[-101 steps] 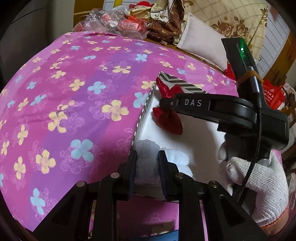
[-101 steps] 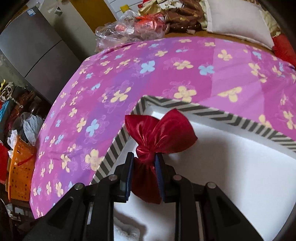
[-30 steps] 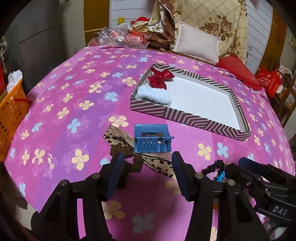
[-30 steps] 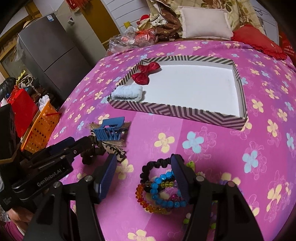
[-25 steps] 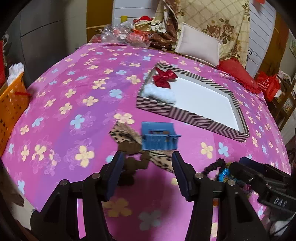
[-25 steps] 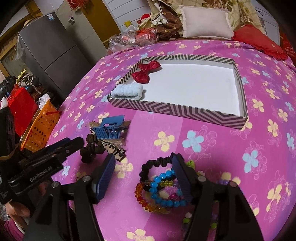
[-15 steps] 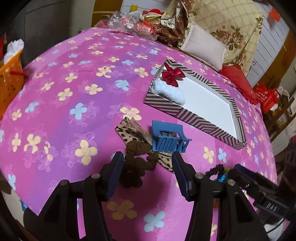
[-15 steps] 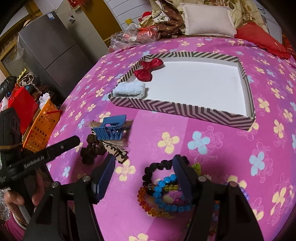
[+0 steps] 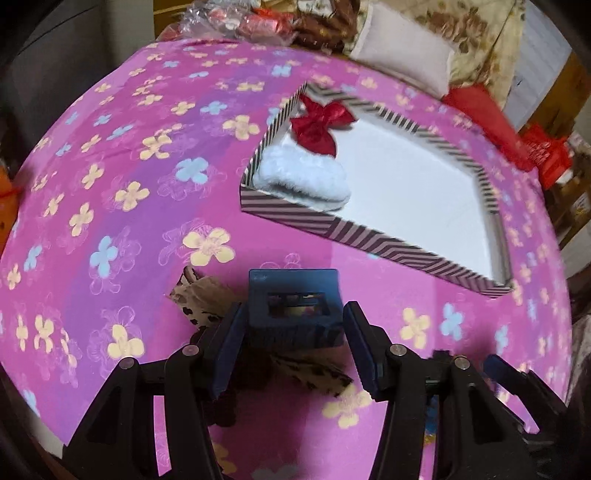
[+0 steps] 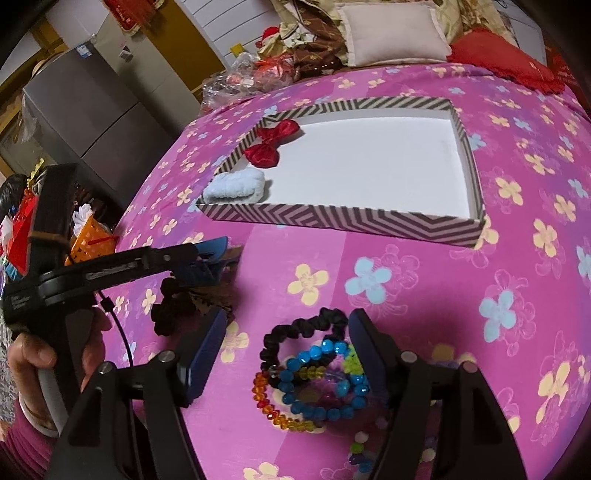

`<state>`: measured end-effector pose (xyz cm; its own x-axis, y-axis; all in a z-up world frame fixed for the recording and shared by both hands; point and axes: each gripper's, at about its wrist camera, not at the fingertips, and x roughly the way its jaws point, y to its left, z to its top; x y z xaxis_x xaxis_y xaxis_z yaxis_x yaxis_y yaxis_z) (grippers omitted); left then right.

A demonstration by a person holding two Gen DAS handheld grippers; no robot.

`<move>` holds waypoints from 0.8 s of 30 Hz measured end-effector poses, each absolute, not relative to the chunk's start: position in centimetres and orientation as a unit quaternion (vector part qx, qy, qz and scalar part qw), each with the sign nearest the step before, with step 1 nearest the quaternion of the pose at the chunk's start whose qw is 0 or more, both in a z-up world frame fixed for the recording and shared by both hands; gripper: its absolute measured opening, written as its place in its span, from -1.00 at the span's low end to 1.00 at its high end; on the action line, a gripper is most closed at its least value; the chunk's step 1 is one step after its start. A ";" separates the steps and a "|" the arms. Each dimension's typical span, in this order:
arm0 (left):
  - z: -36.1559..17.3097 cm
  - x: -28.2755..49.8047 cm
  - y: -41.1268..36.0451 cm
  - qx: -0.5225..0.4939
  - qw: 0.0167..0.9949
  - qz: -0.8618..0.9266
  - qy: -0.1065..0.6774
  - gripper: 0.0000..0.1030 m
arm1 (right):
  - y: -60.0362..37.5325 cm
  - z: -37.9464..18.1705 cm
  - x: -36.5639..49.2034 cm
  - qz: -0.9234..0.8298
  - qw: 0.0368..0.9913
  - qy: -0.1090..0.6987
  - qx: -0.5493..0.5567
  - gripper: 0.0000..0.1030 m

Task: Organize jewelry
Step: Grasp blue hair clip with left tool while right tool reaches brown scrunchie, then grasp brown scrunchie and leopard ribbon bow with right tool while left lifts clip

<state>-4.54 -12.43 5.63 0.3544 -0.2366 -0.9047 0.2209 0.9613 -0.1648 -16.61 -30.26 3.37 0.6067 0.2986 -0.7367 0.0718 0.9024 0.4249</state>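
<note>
A striped tray (image 9: 373, 248) (image 10: 332, 218) lies on the pink flowered cloth, holding a red bow (image 9: 319, 123) (image 10: 271, 142) and a white fluffy band (image 9: 303, 177) (image 10: 236, 188) at its left end. My left gripper (image 9: 293, 343) is open, its jaws on either side of a blue claw hair clip (image 9: 293, 308) (image 10: 207, 258) that sits on leopard-print and brown scrunchies (image 9: 207, 299) (image 10: 173, 306). My right gripper (image 10: 286, 347) is open over a heap of bead bracelets (image 10: 314, 384) and a black scrunchie (image 10: 299, 328).
An orange basket (image 10: 88, 240) and a grey fridge (image 10: 88, 122) stand beyond the left edge. Pillows (image 10: 388, 33), clothes and plastic bags (image 10: 243, 77) are piled at the far side. The tray floor right of the bow is bare white.
My left gripper has moved forward and down, so its open jaws now flank the blue clip. My right gripper has stayed open and come slightly closer to the bracelets.
</note>
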 end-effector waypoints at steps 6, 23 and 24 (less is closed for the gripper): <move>4.6 -4.0 -12.9 -0.007 0.815 -0.137 0.563 0.06 | -30.5 2.5 -16.2 0.068 0.866 0.445 0.219 0.40; 4.1 -3.1 -13.9 -0.035 0.788 -0.180 0.588 0.11 | -30.7 1.4 -15.2 0.071 0.859 0.453 0.228 0.52; 4.1 -3.1 -13.9 -0.038 0.786 -0.181 0.589 0.11 | -30.7 1.3 -15.2 0.071 0.859 0.453 0.229 0.52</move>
<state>-3.14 -13.87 4.05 0.2398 -0.3289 -0.9134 0.2392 0.9319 -0.2727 -15.20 -30.67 1.33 0.5792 0.3288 -0.7459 0.0859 0.8853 0.4570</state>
